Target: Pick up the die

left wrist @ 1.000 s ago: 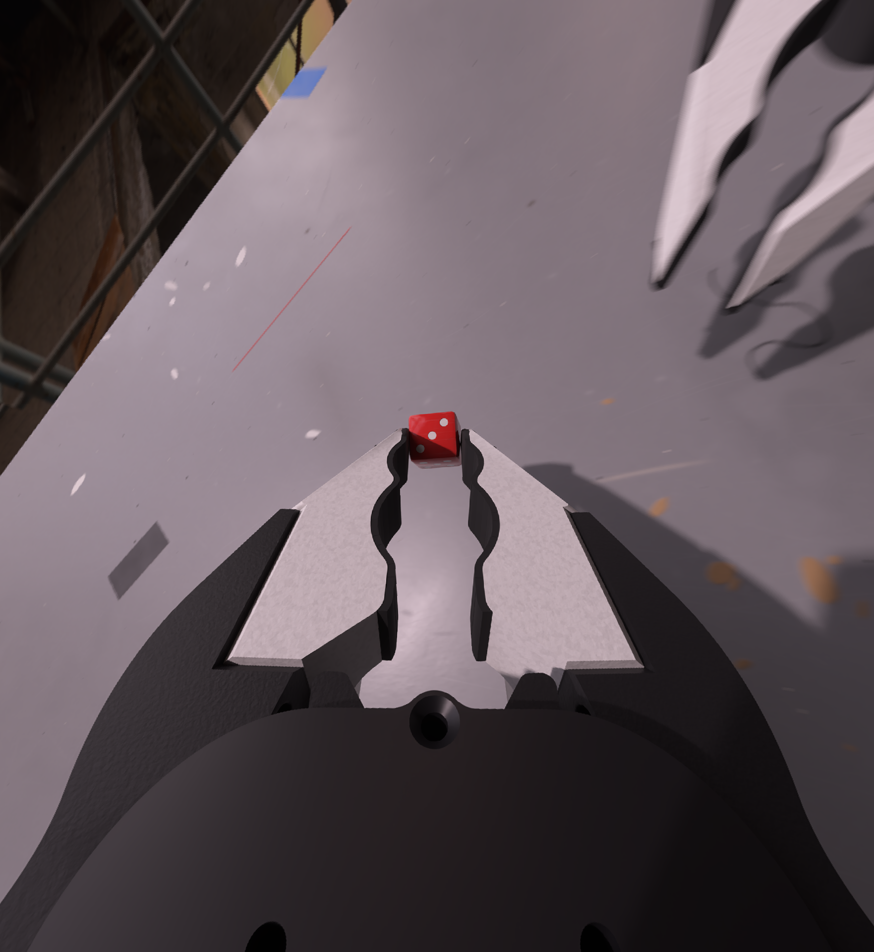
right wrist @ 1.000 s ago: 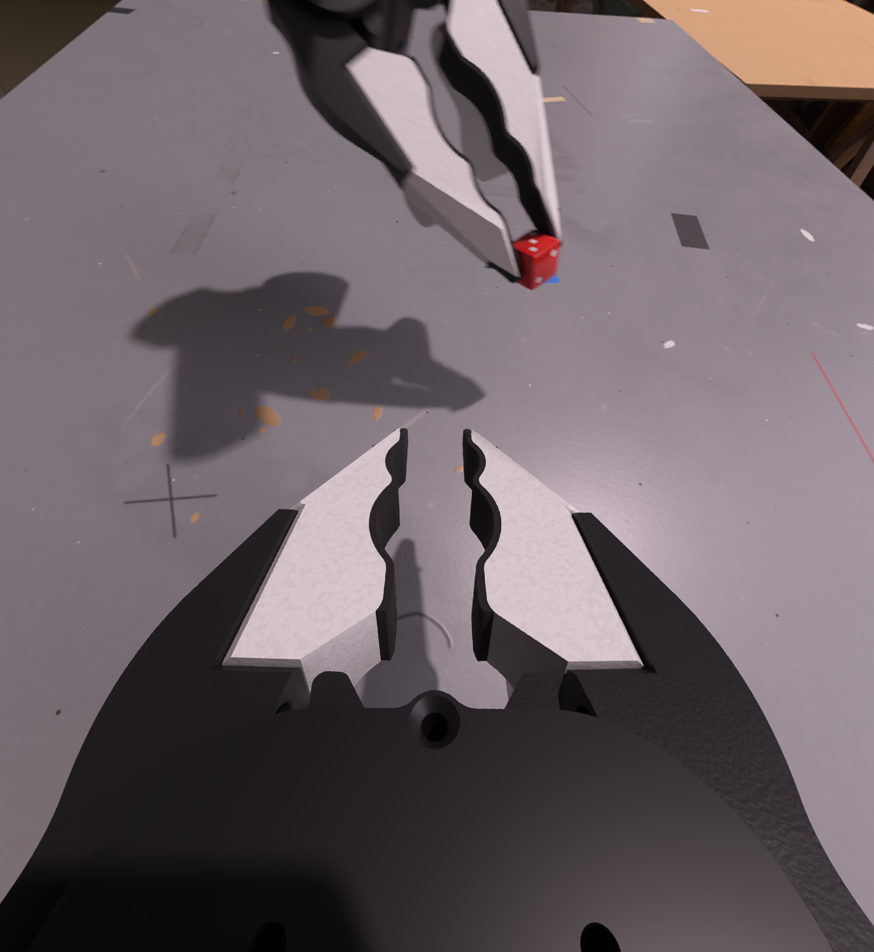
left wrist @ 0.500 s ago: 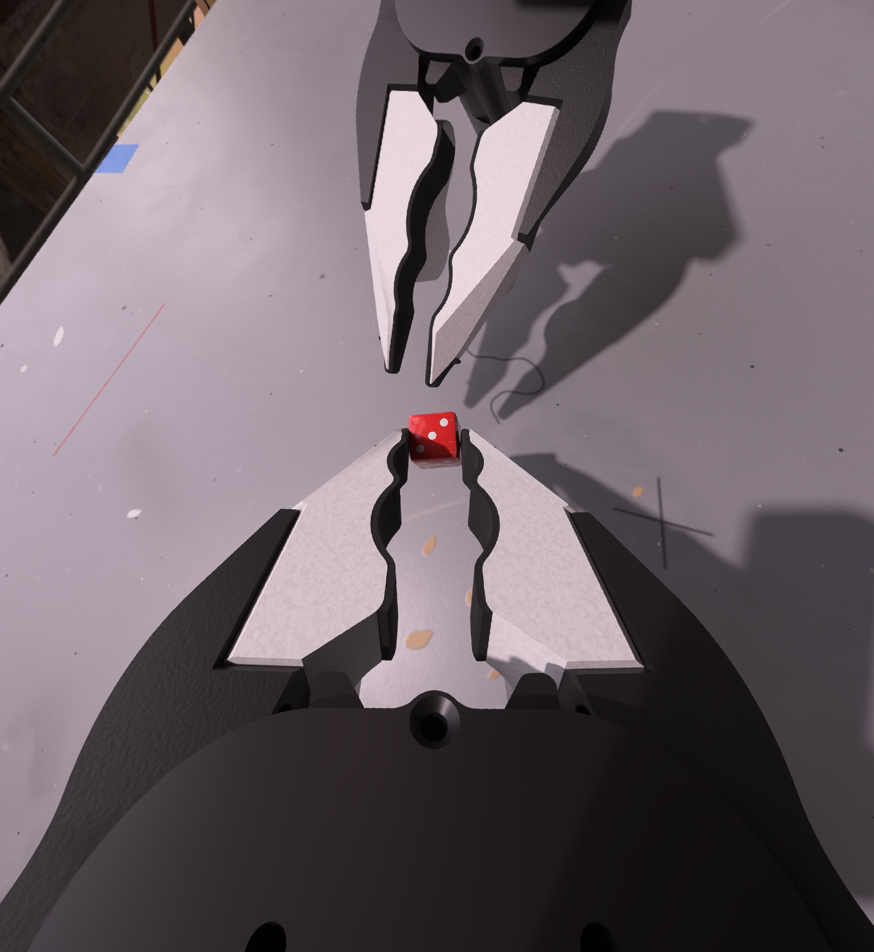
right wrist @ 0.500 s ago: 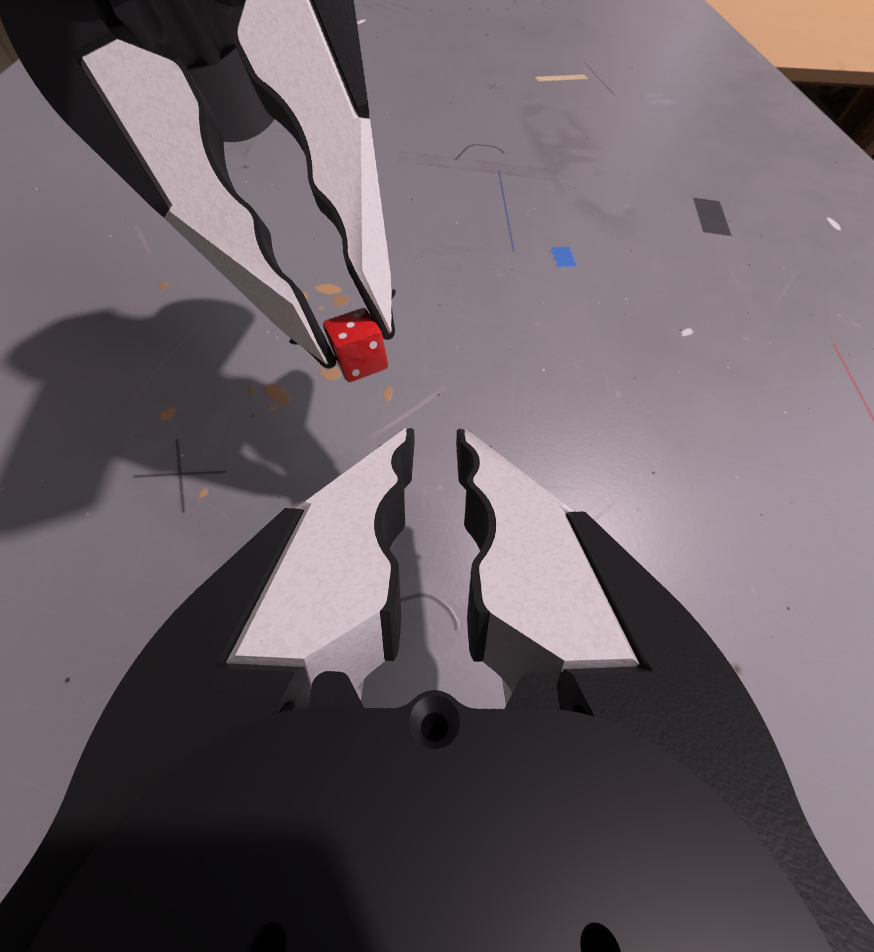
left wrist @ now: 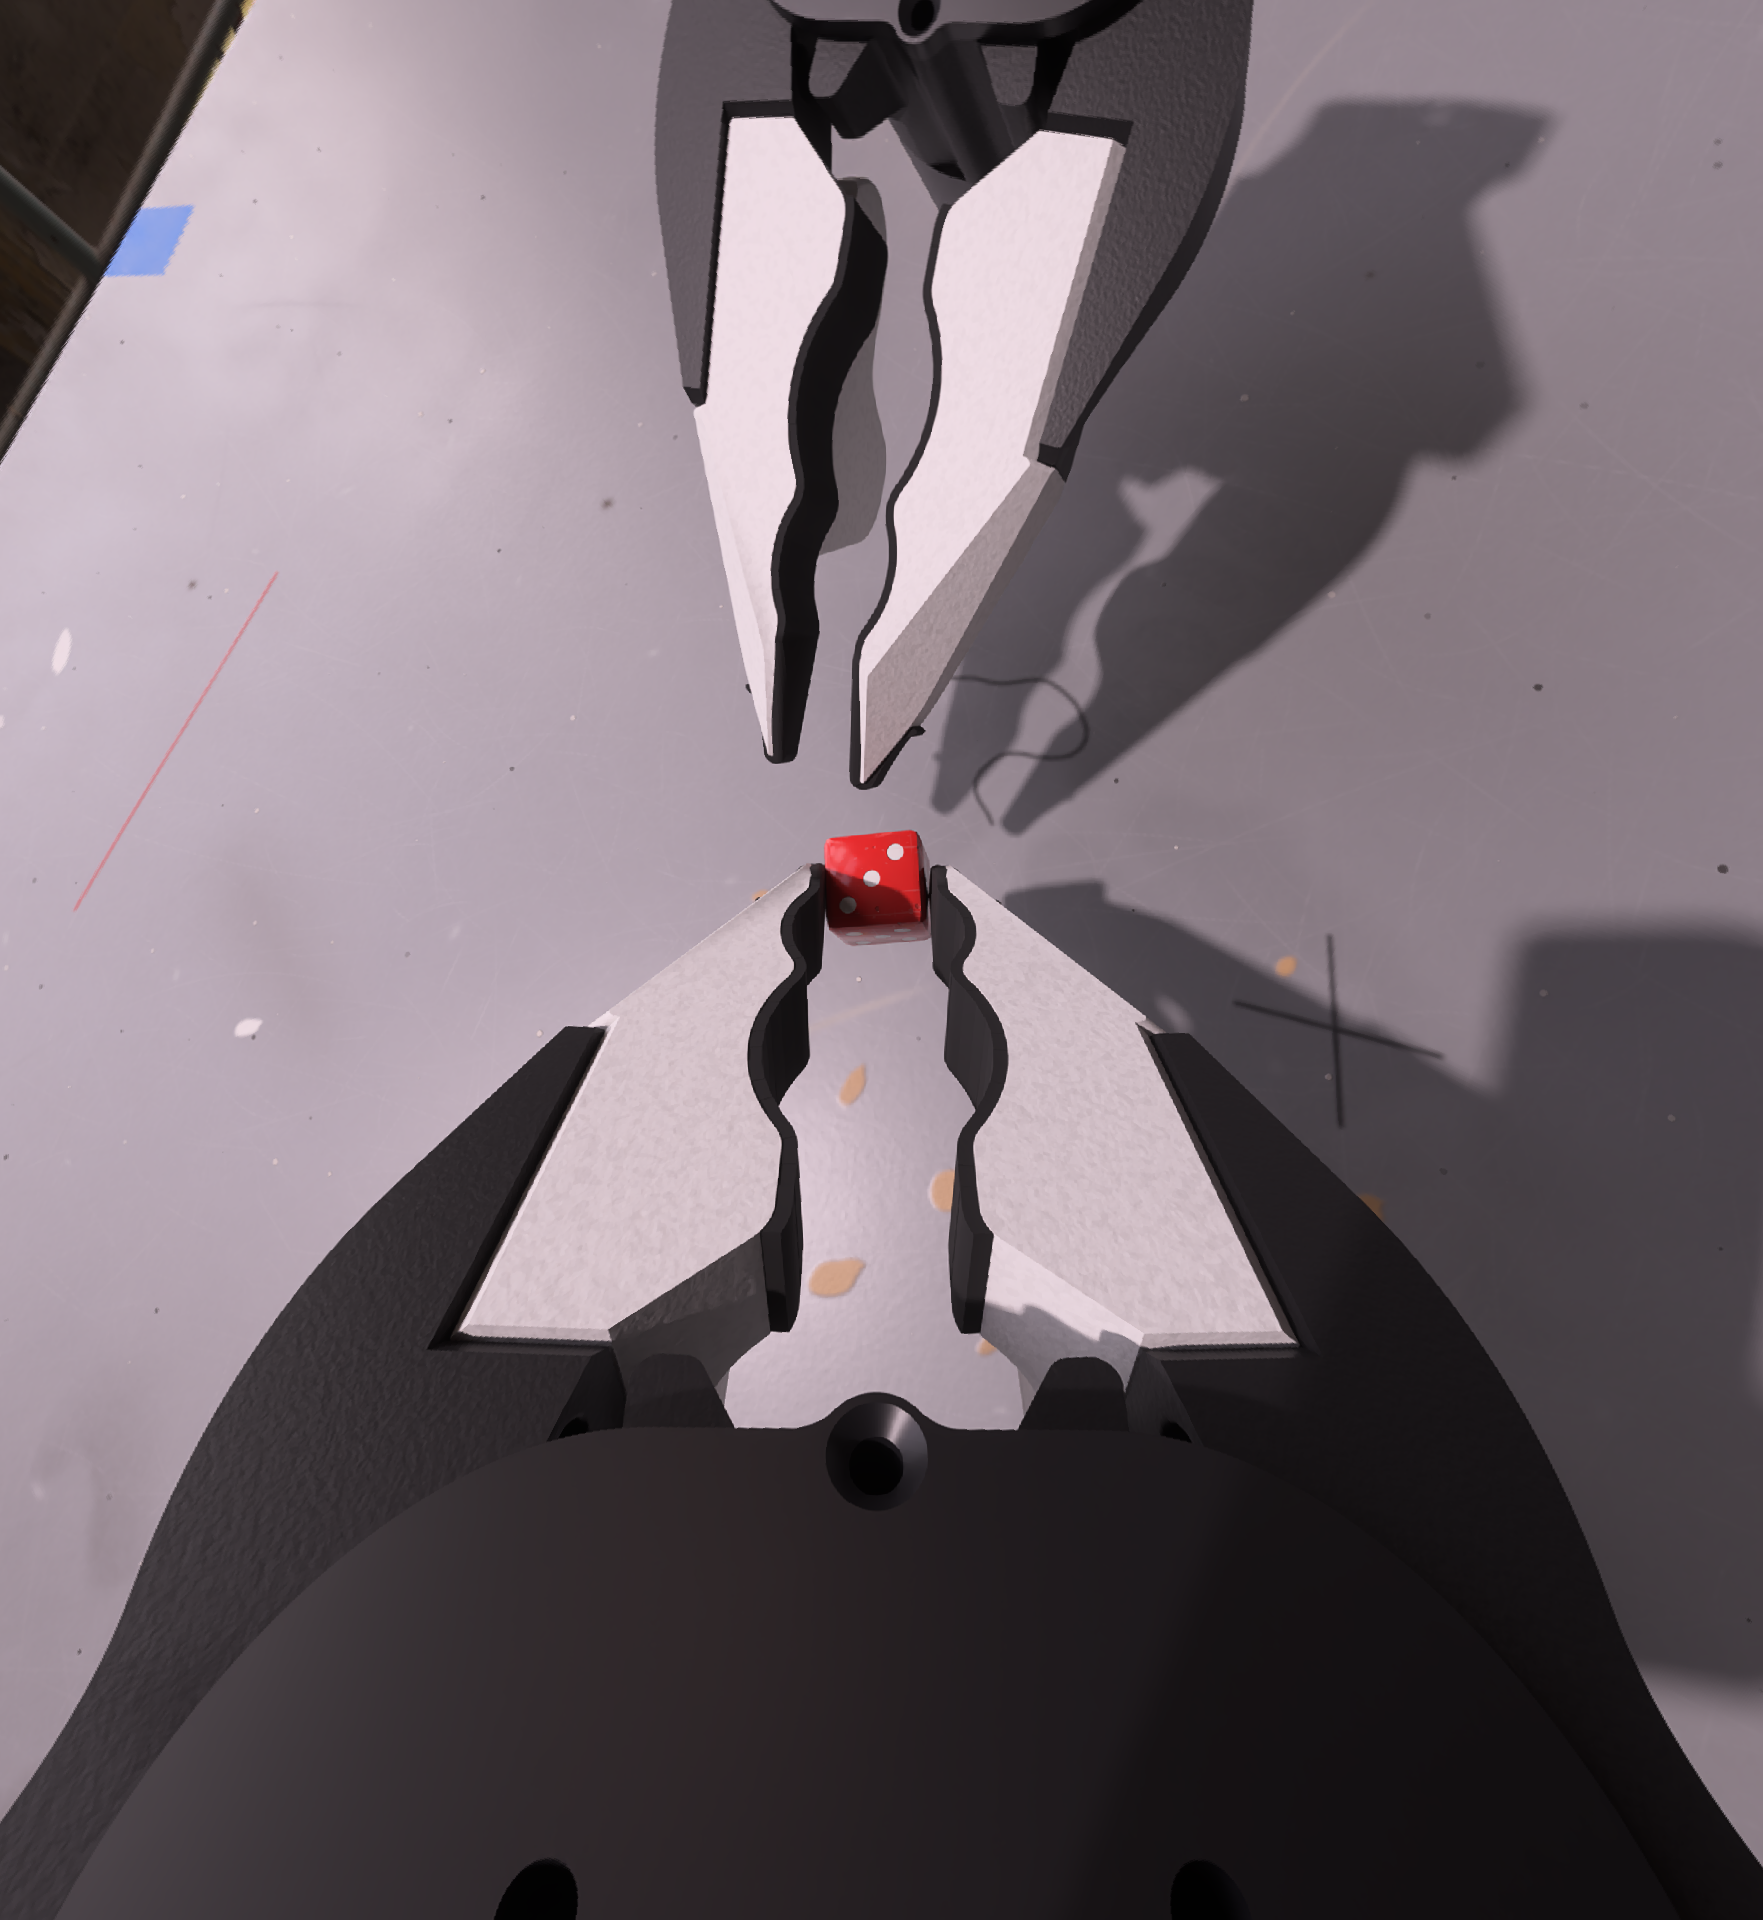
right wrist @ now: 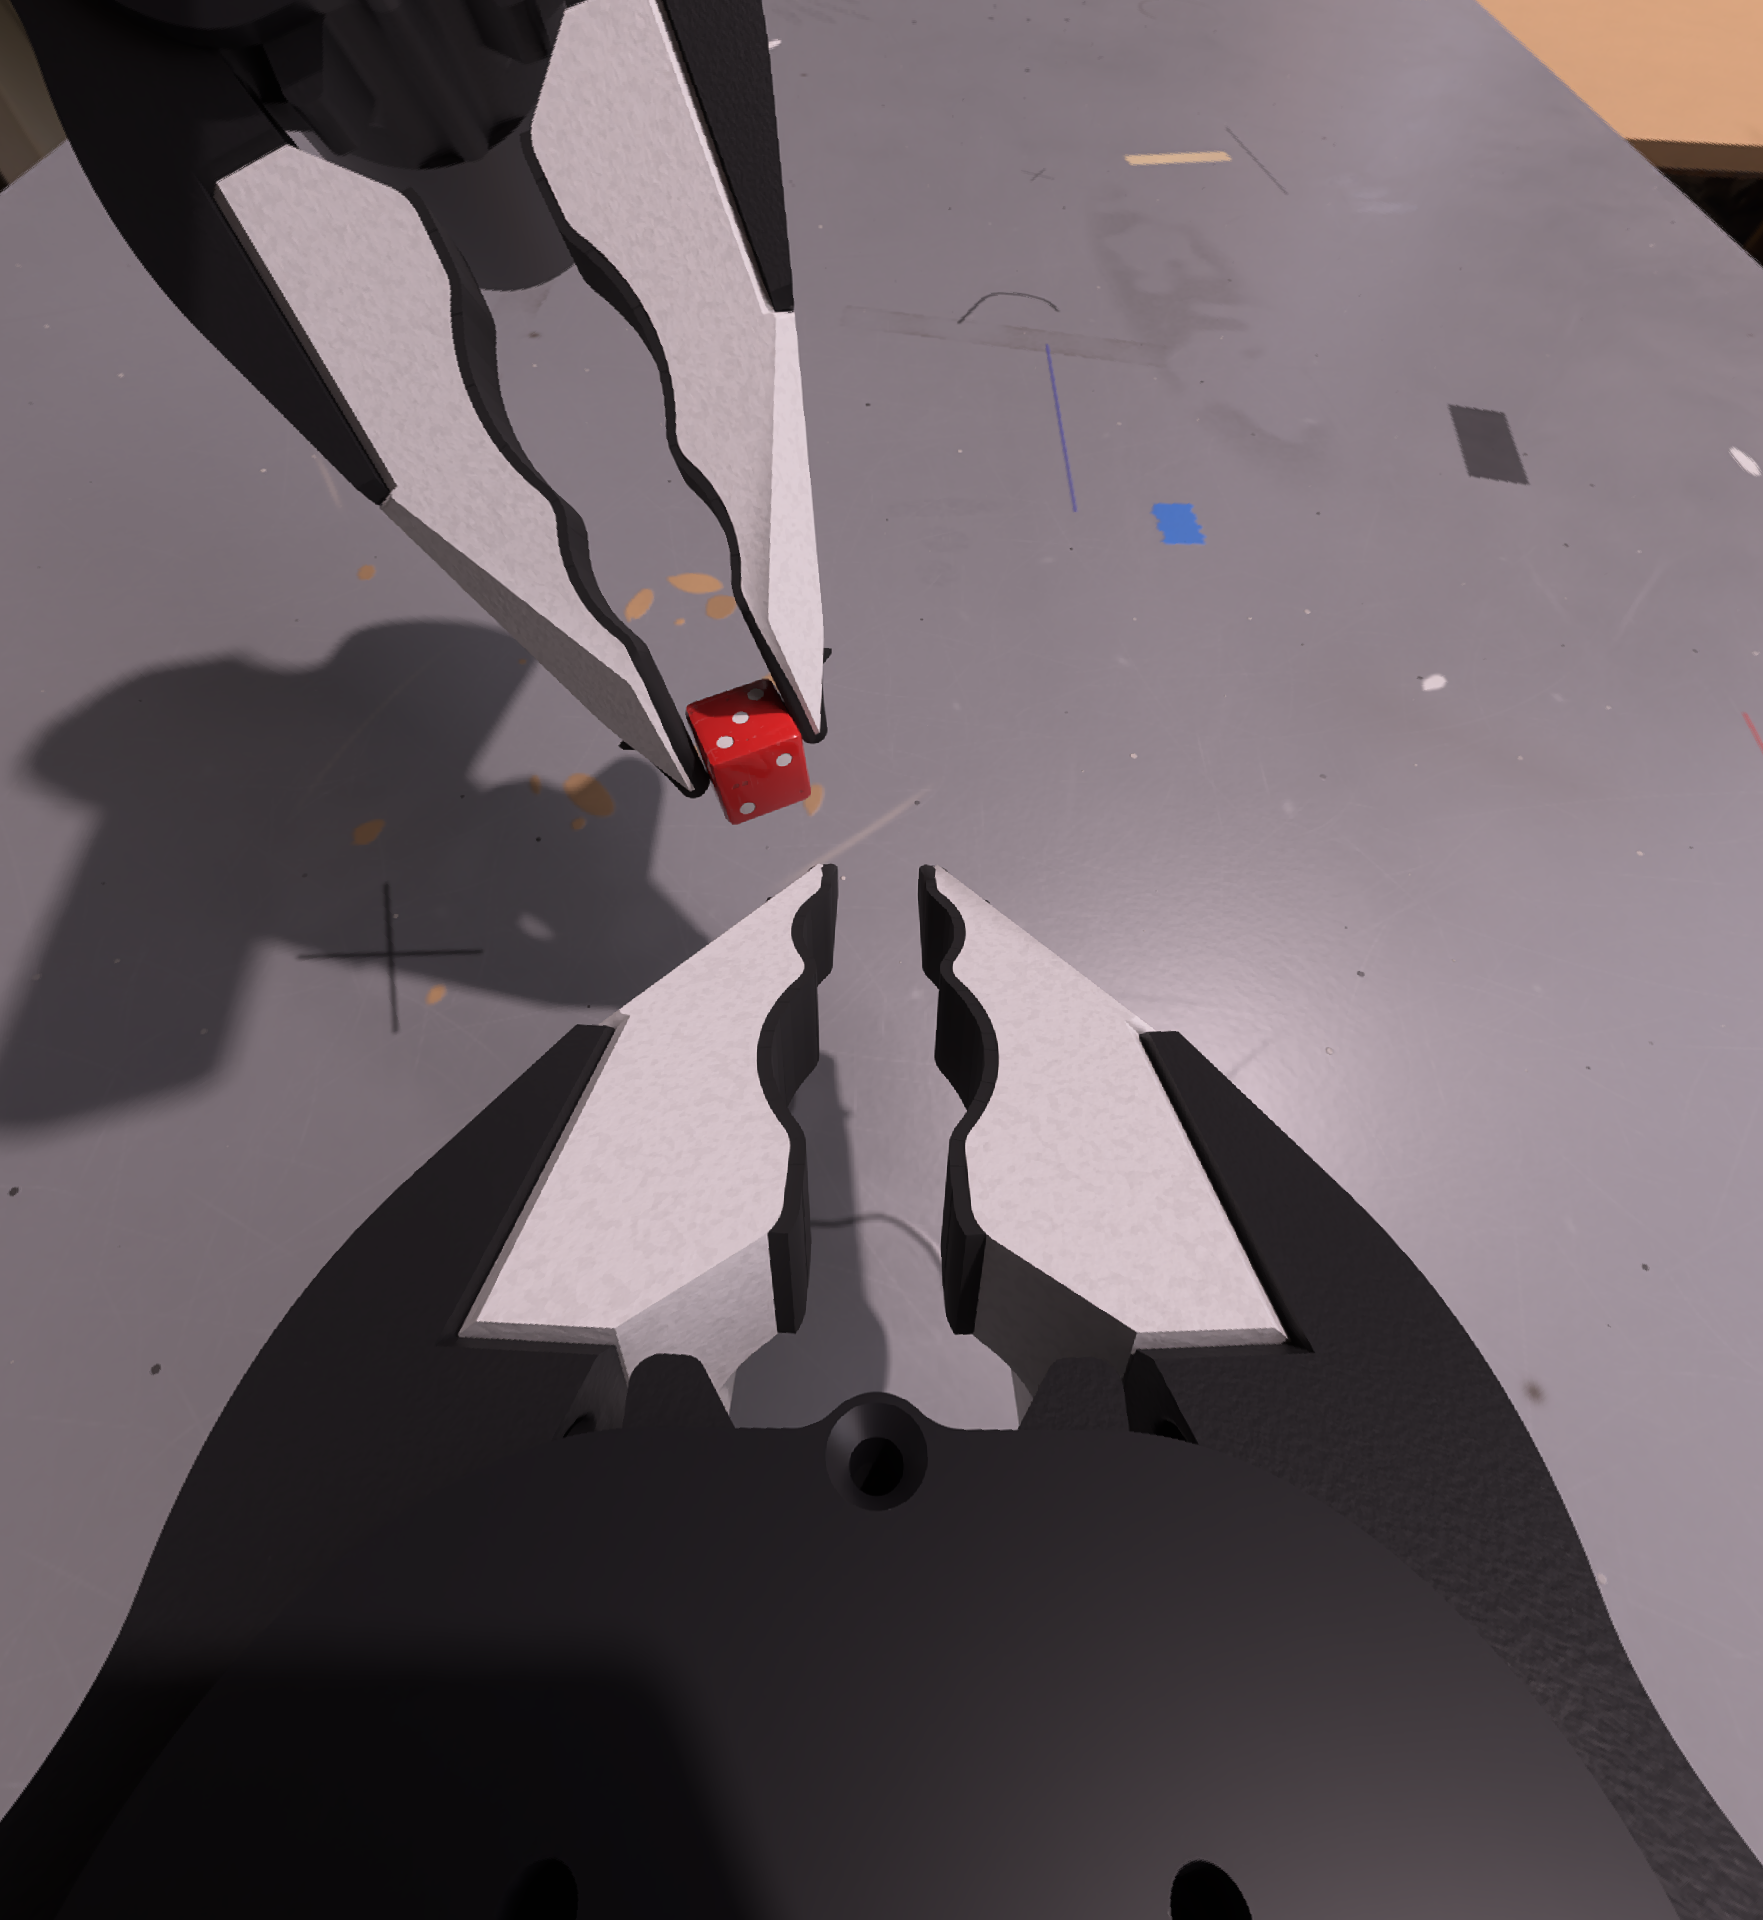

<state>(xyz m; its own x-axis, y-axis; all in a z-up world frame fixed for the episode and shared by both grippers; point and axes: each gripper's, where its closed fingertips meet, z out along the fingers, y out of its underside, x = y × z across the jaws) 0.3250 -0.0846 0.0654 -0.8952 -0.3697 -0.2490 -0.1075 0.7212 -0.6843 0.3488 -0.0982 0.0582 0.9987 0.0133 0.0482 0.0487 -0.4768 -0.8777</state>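
The red die with white pips [left wrist: 872,883] is pinched between the fingertips of my left gripper [left wrist: 877,885], which is shut on it and holds it above the grey table [left wrist: 389,416]. In the right wrist view the die [right wrist: 752,753] sits at the tips of the left gripper [right wrist: 752,756], up and left of centre. My right gripper [right wrist: 877,883] is empty, its jaws only a narrow gap apart. It points at the left one, tip to tip, a short way from the die. It also shows in the left wrist view [left wrist: 823,764].
The table carries a black cross mark [right wrist: 391,951], orange flecks [right wrist: 586,795], a blue tape patch [right wrist: 1178,523] and a dark patch [right wrist: 1485,442]. A wooden surface [right wrist: 1687,73] lies beyond its far right corner. The table's left edge [left wrist: 77,312] borders a dark railing.
My left gripper has carried the die across the table toward the right gripper, and the two now face each other closely. The right gripper's jaws have narrowed slightly.
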